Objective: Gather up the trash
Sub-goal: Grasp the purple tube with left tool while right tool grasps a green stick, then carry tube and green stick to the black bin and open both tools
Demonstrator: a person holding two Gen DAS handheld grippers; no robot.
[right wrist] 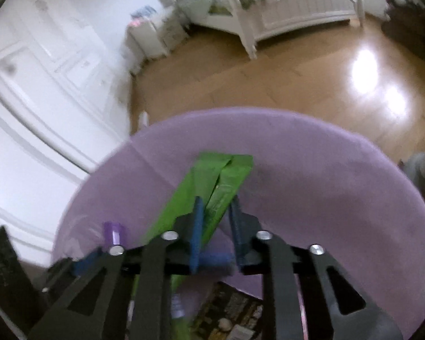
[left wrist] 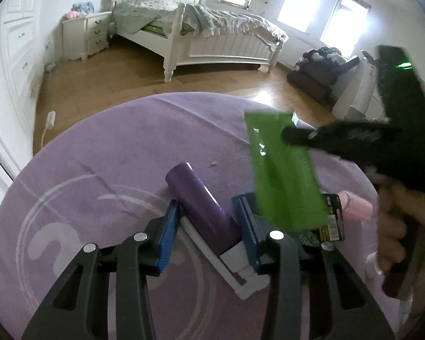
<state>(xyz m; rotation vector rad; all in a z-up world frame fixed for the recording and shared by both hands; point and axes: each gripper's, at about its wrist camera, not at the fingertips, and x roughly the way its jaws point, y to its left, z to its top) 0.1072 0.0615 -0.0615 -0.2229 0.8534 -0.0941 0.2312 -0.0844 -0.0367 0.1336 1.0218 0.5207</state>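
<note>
A: Where's the trash?

B: My right gripper (right wrist: 215, 226) pinches the green wrapper (right wrist: 226, 181) in the air above the purple rug (right wrist: 325, 187). My left gripper (left wrist: 209, 229) squeezes the purple tube (left wrist: 204, 201), also above the rug.

A: Next?

B: I think I carry both to a bin. I can't see one.

The rug (left wrist: 104, 153) was lilac, with pale white swirl lines curling at 8 o'clock. At 6 o'clock the left gripper (left wrist: 209, 226) showed blue pads on black arms with silver rivets, and between those pads lay a glossy purple tube (left wrist: 204, 204) over a white frame (left wrist: 238, 272). At 3 o'clock the right gripper (left wrist: 291, 136) was black, with 1 green light, against a bright green packet (left wrist: 283, 181). At 12 o'clock the bed (left wrist: 226, 48) was white under grey-green floral bedding, on a honey-brown floor (left wrist: 113, 85).
</note>
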